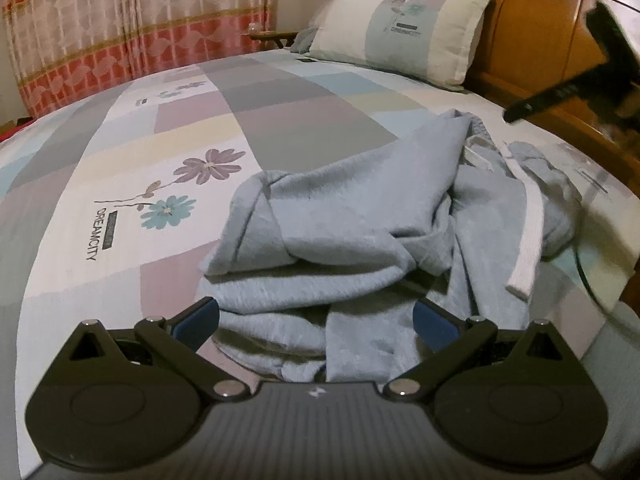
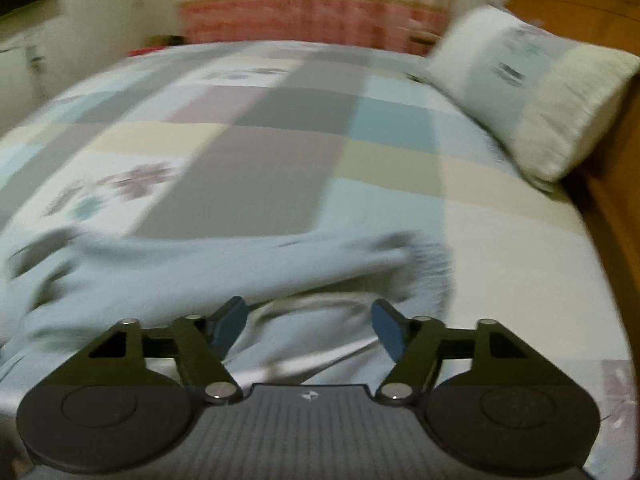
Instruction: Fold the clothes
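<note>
A: So, where does the garment point(image 1: 360, 236) lie?

B: On the bed point(image 1: 120, 168), crumpled in a loose heap, pale blue, with a white band point(image 1: 528, 224) trailing out at about 3 o'clock of the heap. No flat, squared fold shows anywhere.

A: And the tools?

B: The left tool point(image 1: 316, 322) hangs low over the near edge of the heap, at its 6 o'clock, its blue pads spread wide with nothing between them but cloth lying underneath. The right tool point(image 2: 308, 330) is also spread open and holds nothing; its own view is smeared, so I'd say it is on the move. In the left view it shows as a dark blurred shape up at 2 o'clock, well apart from the cloth.

A: Which step is this, would you say?

B: The garment wants spreading before any fold can go in, that much I judge from the heap. Whether it lies crumpled waiting to be sorted out or was dropped between folds, I can't tell.

A: What does the next move call for?

B: Finding a true edge or corner rather than a bunch of layers. The heap overlaps itself, so a pinch at the near side could catch two layers at once.

A: Anything in the way?

B: Little. A pillow point(image 1: 404, 32) leans on the wooden headboard point(image 1: 540, 4) at 12 o'clock, well clear, and a patterned curtain point(image 1: 120, 28) hangs at 10 o'clock. The bed cover is open to the left of the heap, room enough to lay the cloth flat.
</note>
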The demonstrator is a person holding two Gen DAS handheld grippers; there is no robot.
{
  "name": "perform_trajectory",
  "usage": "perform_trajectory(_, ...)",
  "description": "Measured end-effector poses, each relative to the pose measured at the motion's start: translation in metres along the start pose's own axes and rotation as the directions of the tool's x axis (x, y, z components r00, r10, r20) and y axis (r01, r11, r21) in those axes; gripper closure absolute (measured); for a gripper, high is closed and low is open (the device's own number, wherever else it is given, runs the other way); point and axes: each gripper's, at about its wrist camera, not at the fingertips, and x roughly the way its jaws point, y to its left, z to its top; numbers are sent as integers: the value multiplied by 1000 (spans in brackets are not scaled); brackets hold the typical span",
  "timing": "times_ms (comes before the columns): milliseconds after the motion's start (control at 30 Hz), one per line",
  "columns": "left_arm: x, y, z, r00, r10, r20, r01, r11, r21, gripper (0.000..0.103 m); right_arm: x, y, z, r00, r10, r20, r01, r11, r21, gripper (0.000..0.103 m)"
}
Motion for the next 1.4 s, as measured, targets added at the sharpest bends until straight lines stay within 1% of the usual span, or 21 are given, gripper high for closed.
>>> perform_trajectory(67,-2,-3,-2,1000,-7,7,7,1000,18,1,-5,22,-20,999,45,-17,-45,999,-14,22)
perform_trajectory(167,-4,-7,-1,1000,-13,5,13,1000,27,1,3,39,-47,996,74,-51,-74,997,-4,19)
perform_trajectory(233,-4,-6,1,1000,-12,-17,12,1000,10,1,16,43,-62,995,70,-76,-69,997,26,19)
perform_trajectory(300,-3,-4,2,999,4,-34,-5,1000,-10,1,30,46,-76,993,65,-101,-59,997,57,18)
perform_trajectory(333,-2,-3,2,999,17,-38,-17,1000,-15,1,33,48,-80,993,54,-104,-48,997,56,17)
perform_trajectory(433,1,0,3,997,70,-37,-70,998,1,1,40,57,-86,994,14,-106,-10,999,37,7)
perform_trajectory(467,3,1,4,995,93,-37,-92,996,8,1,42,60,-89,994,1,-107,3,1000,31,0)
perform_trajectory(533,8,3,5,991,128,-34,-128,992,22,1,47,66,-93,994,-26,-107,28,999,19,0)
perform_trajectory(633,21,4,7,987,156,-36,-154,987,50,1,54,74,-100,992,-66,-108,66,998,0,0)
perform_trajectory(700,30,2,7,985,171,-30,-168,982,90,1,58,80,-104,990,-93,-107,92,996,-12,0)
perform_trajectory(767,43,-2,8,977,213,-20,-207,964,164,1,50,82,-105,992,-98,-81,98,995,-1,0)
perform_trajectory(833,53,1,11,964,267,-3,-261,943,204,1,39,84,-105,994,-100,-51,101,995,13,0)
perform_trajectory(867,56,4,14,958,287,5,-282,936,210,1,34,85,-105,994,-101,-36,102,995,20,0)
perform_trajectory(967,61,29,30,949,316,26,-316,938,143,1,18,87,-106,994,-106,9,105,994,42,0)
perform_trajectory(1067,69,53,47,925,378,40,-380,918,116,1,2,89,-106,992,-111,54,107,992,64,0)
perform_trajectory(1100,74,60,52,920,391,38,-393,913,112,1,-3,90,-106,991,-113,69,108,992,71,0)
perform_trajectory(1167,87,74,62,919,393,19,-393,914,97,0,-14,91,-107,988,-117,99,108,990,86,0)
perform_trajectory(1267,111,87,73,912,411,1,-408,906,111,0,-21,93,-104,985,-119,129,107,990,91,0)
perform_trajectory(1400,139,99,91,896,445,-9,-440,887,139,0,-18,94,-98,984,-119,132,108,990,90,0)
